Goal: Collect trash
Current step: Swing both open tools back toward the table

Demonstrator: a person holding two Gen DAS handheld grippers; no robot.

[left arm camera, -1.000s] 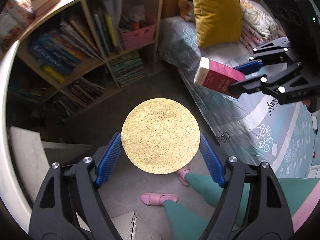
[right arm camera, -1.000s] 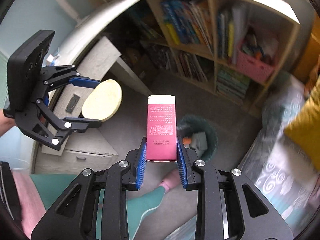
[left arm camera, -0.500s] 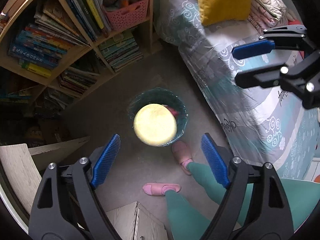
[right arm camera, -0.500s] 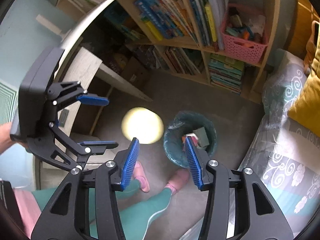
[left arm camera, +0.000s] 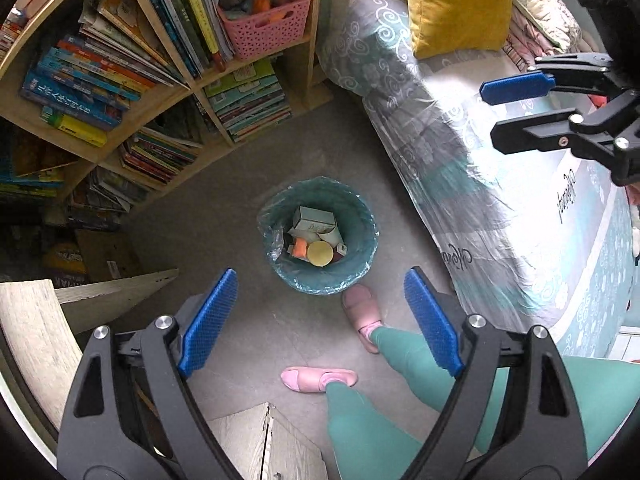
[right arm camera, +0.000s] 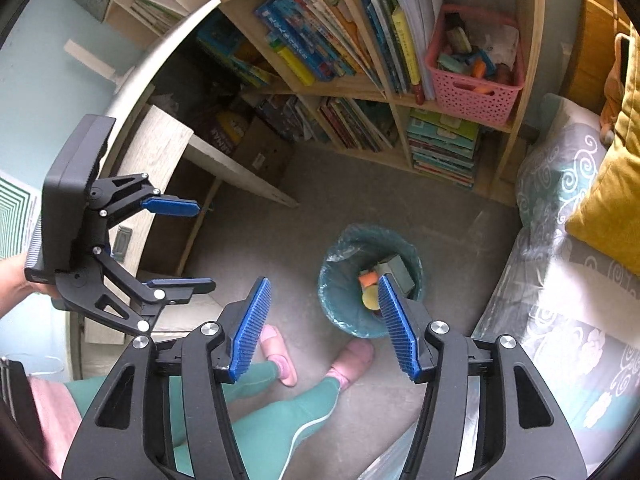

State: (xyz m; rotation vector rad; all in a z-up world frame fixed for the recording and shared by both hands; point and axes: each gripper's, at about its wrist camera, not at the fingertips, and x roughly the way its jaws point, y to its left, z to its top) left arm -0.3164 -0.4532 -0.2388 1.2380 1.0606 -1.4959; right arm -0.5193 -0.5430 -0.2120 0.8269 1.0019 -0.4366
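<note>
Your 2 claws, the left claw (left arm camera: pixel 318 322) and the right claw (right arm camera: pixel 324 330), stand wide and hold nothing, the right one having just been opening. The round yellow sponge disc (left arm camera: pixel 320 253) lies inside the teal plastic-lined trash bin (left arm camera: pixel 366 216) on the floor with other boxes, so this drop looks done; whether more trash remains, you cannot tell from here.

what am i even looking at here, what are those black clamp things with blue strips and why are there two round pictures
Those are two hand-held grabbers, one in each of a person's hands, each with a wide-angle camera looking along its two blue-padded fingers. One picture is from the left gripper, pointing down at the floor. The other is from the right gripper. Each grabber also shows up in the other's picture.

Below them on the grey floor stands a teal bin lined with a plastic bag. Inside lie a round yellow disc, a pale box and something orange. The right gripper's fingers have just been opening. Both grippers are open now and hold nothing.

You can also see the person's green trouser legs and pink slippers, a bookshelf and a bed.
</note>
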